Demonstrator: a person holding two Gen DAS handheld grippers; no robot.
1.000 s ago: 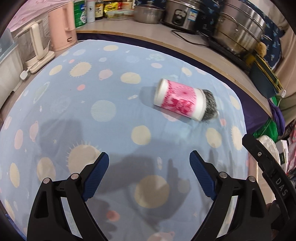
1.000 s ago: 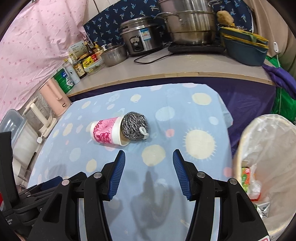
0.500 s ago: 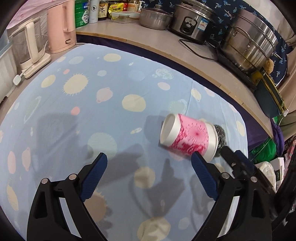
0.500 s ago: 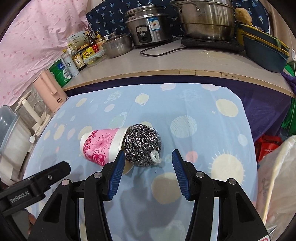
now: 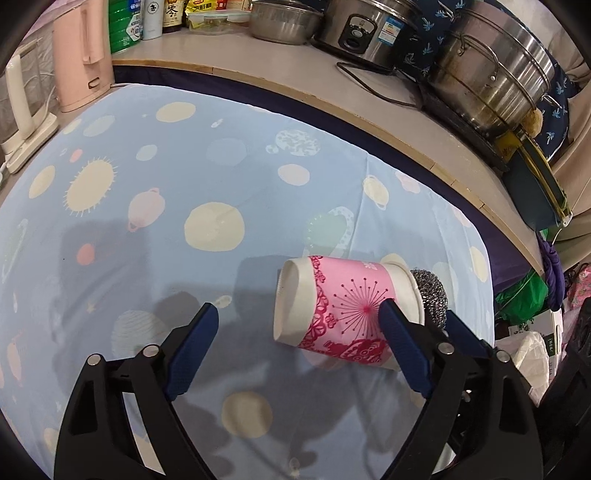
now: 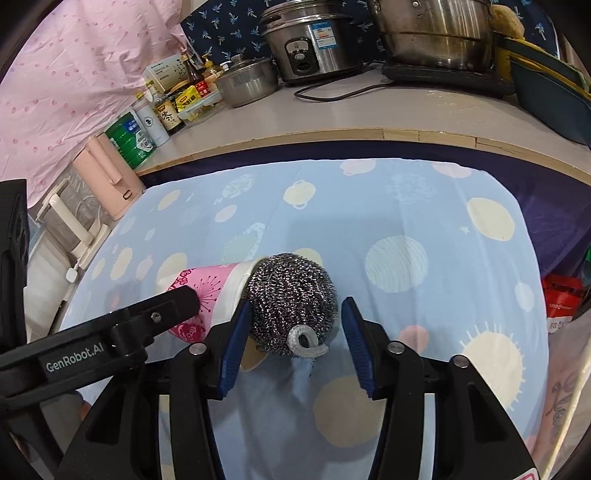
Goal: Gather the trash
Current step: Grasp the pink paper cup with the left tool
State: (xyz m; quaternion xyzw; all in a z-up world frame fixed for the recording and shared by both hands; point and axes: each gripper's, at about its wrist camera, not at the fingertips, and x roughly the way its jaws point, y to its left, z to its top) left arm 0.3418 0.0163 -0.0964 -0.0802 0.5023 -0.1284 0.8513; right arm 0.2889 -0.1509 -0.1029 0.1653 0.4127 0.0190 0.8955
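- Two pieces of trash are seen on the blue cloth (image 5: pixel 221 155): a pink paper cup (image 5: pixel 343 310) on its side, a steel scourer (image 6: pixel 291 295) at its mouth.
- The left gripper (image 5: pixel 299 325) is spread wide, having just narrowed slightly; one pad is against the cup.
- The right gripper (image 6: pixel 295 332) has just been closing round the scourer; a gap shows at its right pad.

Occlusions and cut-offs

Paper cup (image 6: pixel 210 291) mouth hidden behind steel scourer (image 6: pixel 291 299); left gripper's finger (image 6: pixel 162 314) covers its lower side. Bin liner (image 6: pixel 569 391) cut by right edge. Bottle labels (image 5: pixel 173 14) cropped at top.
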